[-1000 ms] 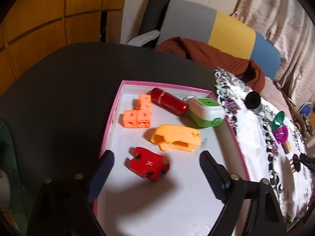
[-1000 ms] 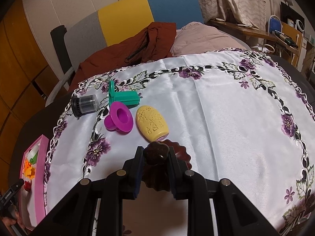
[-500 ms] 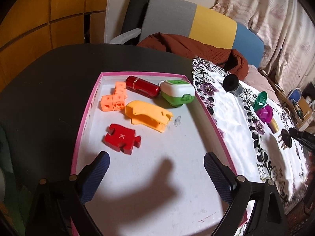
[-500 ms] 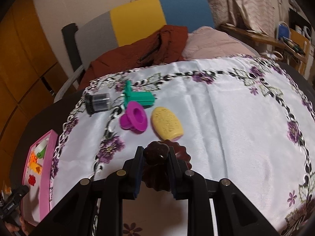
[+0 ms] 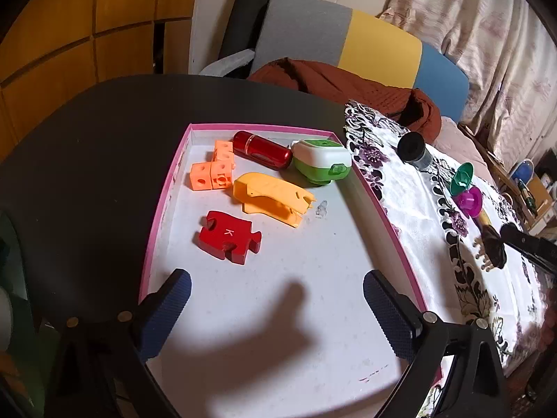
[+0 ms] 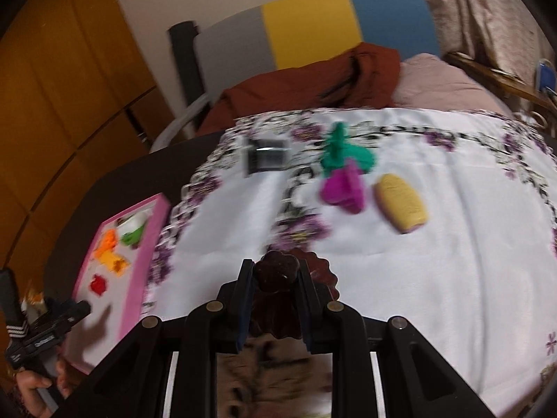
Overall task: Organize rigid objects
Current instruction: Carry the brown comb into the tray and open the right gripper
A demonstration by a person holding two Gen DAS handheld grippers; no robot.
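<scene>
Five pieces lie in the pink tray (image 5: 166,198): one red puzzle piece (image 5: 228,236), one yellow clip (image 5: 271,198), one orange cube cluster (image 5: 213,171), one red cylinder (image 5: 261,149), one green-white box (image 5: 322,161). Beyond the tray, four items rest on the floral cloth (image 6: 435,244). The left gripper (image 5: 276,317), jaws just widened and empty, hangs over the tray's near end. The right gripper (image 6: 275,280) is clamped on a dark brown scalloped piece (image 6: 276,271) above the cloth.

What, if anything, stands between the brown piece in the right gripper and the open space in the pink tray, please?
Nothing visible: the brown piece is over bare tablecloth, and the pink tray has free floor nearer the open left gripper.
</scene>
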